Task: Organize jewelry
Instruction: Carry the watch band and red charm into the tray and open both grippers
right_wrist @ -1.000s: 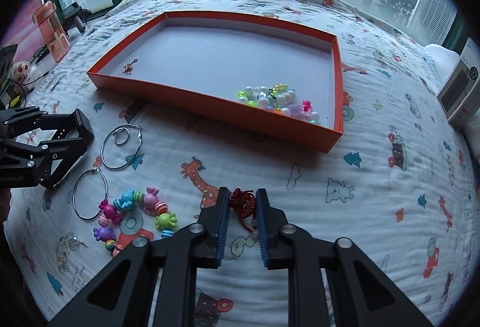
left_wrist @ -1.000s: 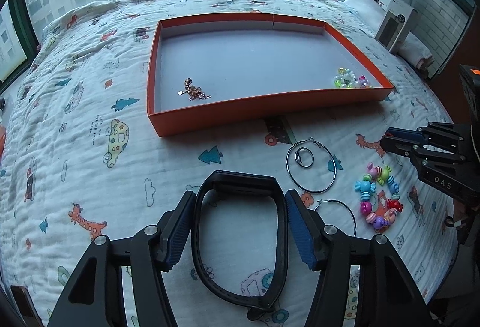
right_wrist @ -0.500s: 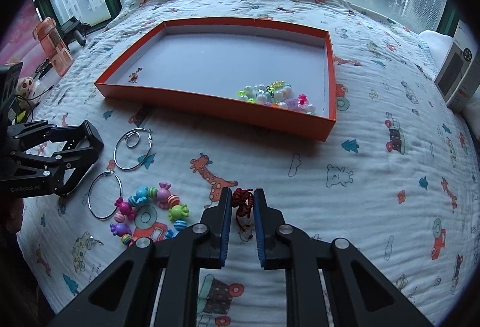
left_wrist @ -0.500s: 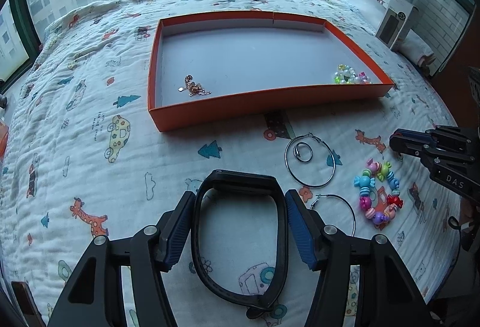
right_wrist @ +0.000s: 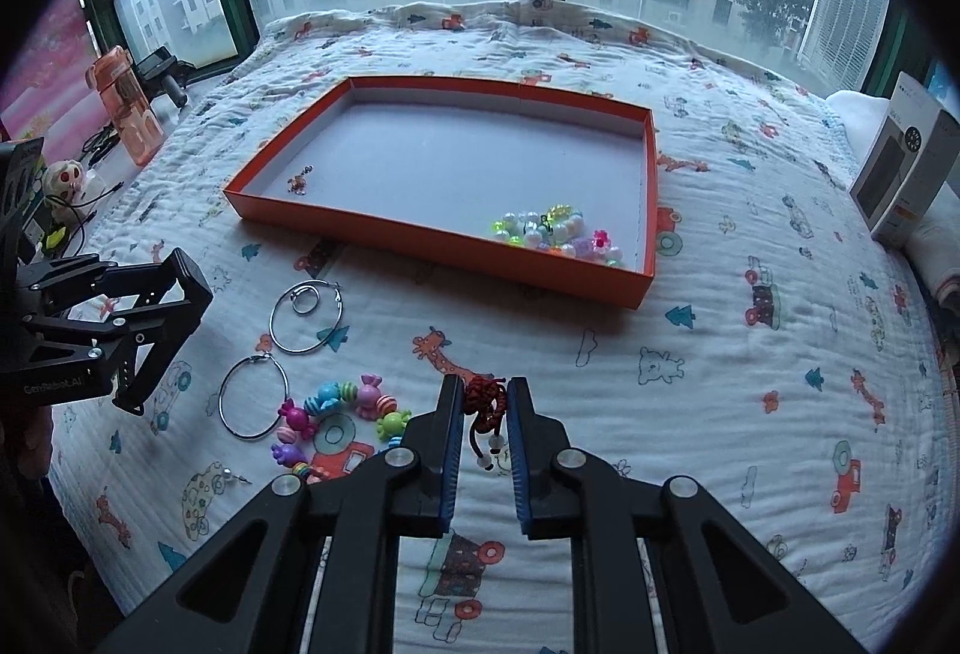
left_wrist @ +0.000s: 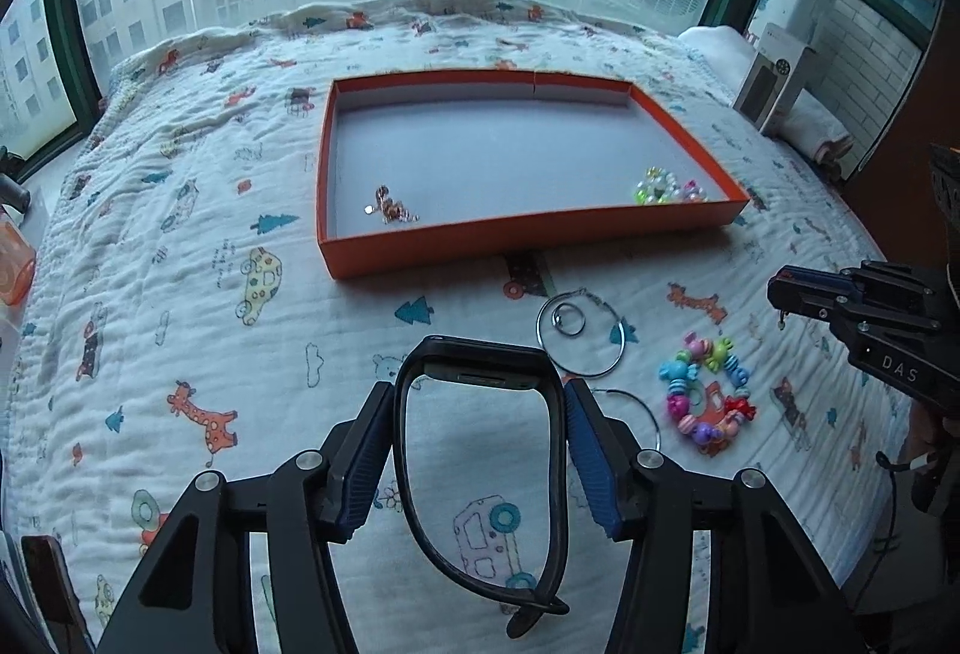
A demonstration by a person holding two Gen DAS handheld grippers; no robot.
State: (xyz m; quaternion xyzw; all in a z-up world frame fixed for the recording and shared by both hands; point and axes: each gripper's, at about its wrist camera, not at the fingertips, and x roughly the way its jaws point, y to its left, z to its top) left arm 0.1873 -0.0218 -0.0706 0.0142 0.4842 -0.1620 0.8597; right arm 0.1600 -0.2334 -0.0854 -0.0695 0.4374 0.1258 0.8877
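My left gripper (left_wrist: 479, 402) is shut on a black band (left_wrist: 558, 480) and holds it above the blanket. My right gripper (right_wrist: 485, 402) is shut on a red braided cord bracelet (right_wrist: 483, 397) with white beads hanging down. The orange tray (left_wrist: 540, 229) (right_wrist: 432, 241) lies beyond both; it holds a small gold chain (left_wrist: 390, 207) (right_wrist: 298, 180) and a pearly bead bracelet (left_wrist: 663, 187) (right_wrist: 555, 229). On the blanket lie two silver hoops (left_wrist: 581, 339) (right_wrist: 306, 317), (right_wrist: 253, 397) and a candy bead bracelet (left_wrist: 708, 393) (right_wrist: 336, 417).
A patterned white blanket (right_wrist: 750, 354) covers the bed. A white box (right_wrist: 906, 168) (left_wrist: 774, 78) stands at the right edge. An orange bottle (right_wrist: 126, 105) and a small skull figure (right_wrist: 65, 177) stand at the left. Windows run behind the bed.
Both grippers have risen and drawn back from the tray with their loads still held. The tray looks smaller and farther in both views.
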